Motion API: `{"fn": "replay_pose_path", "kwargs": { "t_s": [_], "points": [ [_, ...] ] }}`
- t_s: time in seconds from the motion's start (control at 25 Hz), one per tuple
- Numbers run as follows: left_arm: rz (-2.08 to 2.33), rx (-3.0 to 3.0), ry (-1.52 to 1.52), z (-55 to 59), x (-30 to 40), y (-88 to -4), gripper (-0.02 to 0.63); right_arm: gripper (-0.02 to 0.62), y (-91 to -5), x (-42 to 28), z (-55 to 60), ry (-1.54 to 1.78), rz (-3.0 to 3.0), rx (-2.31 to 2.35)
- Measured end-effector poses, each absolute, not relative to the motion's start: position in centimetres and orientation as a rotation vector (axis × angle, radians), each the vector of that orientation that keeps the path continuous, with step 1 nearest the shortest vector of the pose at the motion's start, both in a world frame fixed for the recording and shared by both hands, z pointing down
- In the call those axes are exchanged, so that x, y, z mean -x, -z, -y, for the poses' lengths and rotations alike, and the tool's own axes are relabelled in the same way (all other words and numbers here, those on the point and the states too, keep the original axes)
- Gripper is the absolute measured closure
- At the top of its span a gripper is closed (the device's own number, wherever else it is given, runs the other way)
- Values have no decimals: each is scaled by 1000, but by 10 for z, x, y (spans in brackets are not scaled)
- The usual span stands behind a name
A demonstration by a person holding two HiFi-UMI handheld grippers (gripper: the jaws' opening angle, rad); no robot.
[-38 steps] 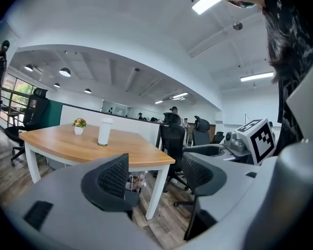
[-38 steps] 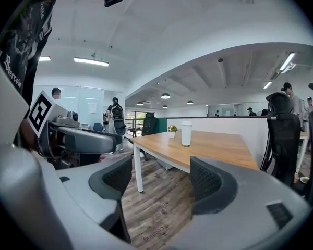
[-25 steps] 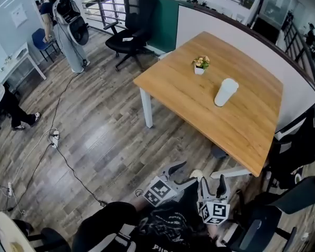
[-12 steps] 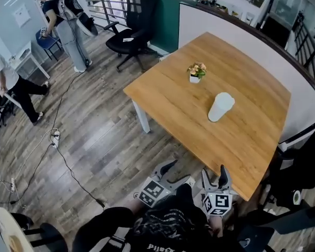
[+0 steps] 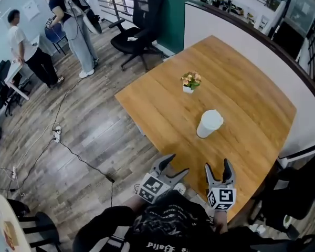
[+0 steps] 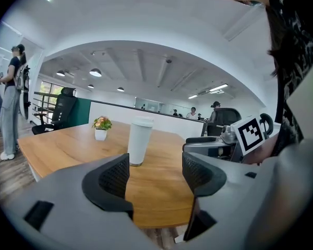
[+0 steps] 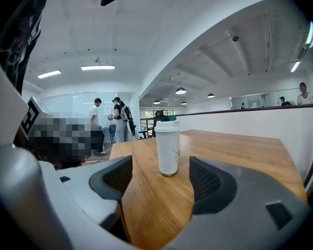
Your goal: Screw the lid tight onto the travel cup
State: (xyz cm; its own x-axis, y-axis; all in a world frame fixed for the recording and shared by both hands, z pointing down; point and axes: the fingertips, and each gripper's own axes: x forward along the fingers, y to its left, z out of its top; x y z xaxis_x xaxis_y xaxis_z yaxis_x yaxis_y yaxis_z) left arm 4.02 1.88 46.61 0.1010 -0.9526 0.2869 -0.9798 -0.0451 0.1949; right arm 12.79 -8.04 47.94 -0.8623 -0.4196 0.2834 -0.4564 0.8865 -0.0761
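Wooden table [image 5: 252, 104] filled the head view, the travel cup [image 5: 209, 124] upright near the flower pot [image 5: 188, 82], with left gripper [image 5: 177, 163] and right gripper [image 5: 218, 165] farther from the pot at the table's edge: the reach-in step, I judge. From the left gripper view its jaws stood spread and empty, the cup right of the pot. From the right gripper view the jaws were likewise released; next, one must steady the cup while the other twists the lid [image 7: 167, 124], with nothing blocking.
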Motion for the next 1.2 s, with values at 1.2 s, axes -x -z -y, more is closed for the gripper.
{"fn": "replay_pose_path", "kwargs": {
  "t_s": [1.2],
  "points": [
    [1496, -2242, -330, 145, 17, -518, 279, 289, -474, -111, 144, -308, 2710, -951]
  ]
}}
